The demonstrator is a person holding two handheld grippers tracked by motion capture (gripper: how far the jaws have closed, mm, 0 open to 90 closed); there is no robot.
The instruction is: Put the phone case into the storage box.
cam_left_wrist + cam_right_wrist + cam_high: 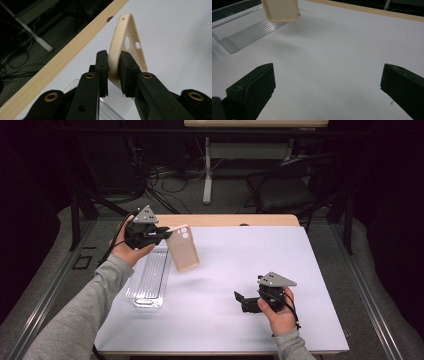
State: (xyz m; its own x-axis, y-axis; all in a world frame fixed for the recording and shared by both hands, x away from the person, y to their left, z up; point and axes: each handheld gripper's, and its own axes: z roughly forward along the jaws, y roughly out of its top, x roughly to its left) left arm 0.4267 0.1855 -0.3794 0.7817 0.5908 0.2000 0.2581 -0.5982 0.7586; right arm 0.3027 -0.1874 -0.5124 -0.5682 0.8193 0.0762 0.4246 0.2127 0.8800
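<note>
1. High view: the left gripper [167, 234] holds a beige phone case [183, 249] in the air, above the tabletop [240, 270] and just beside a clear plastic tray [148, 280].
2. Left gripper view: its jaws are clamped on the case's rim.
3. The right gripper [240, 300] rests low near the tabletop's front edge, well apart from the case, jaws spread wide with nothing between them.
</note>
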